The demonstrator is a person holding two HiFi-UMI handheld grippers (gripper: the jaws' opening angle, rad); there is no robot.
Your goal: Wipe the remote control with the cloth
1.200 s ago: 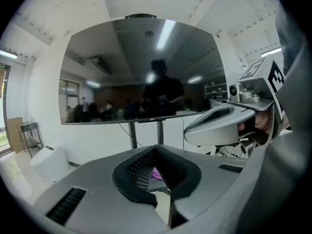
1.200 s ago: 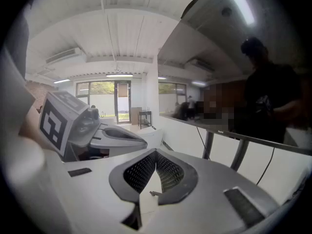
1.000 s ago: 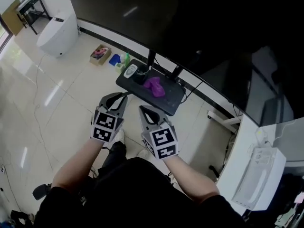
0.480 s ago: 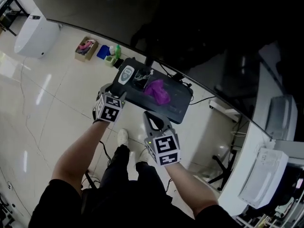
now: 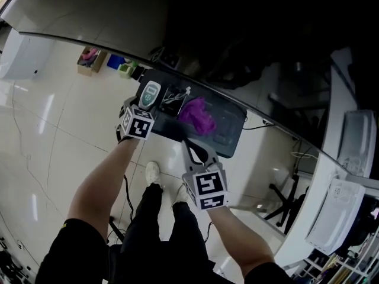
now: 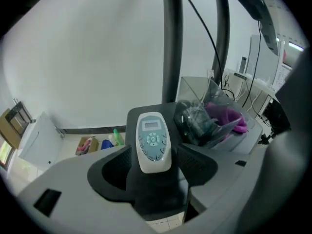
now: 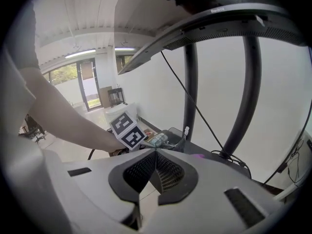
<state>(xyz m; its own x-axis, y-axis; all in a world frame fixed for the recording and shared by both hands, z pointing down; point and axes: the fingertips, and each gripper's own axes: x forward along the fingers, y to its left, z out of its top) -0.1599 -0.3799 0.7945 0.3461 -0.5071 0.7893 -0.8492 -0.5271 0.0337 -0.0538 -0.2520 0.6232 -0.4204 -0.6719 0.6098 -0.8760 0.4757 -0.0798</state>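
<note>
Remote control [image 6: 152, 133], pale with a small screen and a ring of buttons, lies face up between the two pads of the left gripper [image 6: 154, 152]. That gripper's jaws have just been opening and stand wide, clear of the remote's sides. The remote rests on the end of the black stand shelf [image 5: 228, 132] nearest that gripper. Beyond the gripper, to its right, sits a dark bundle in clear wrap [image 6: 195, 123], and past it the purple cloth [image 6: 228, 117]. The right gripper [image 7: 156, 152] is clenched on nothing, pads meeting, short of the shelf edge. The cloth is ahead of it, and the left gripper's marker cube [image 7: 127, 129] is ahead to its left.
</note>
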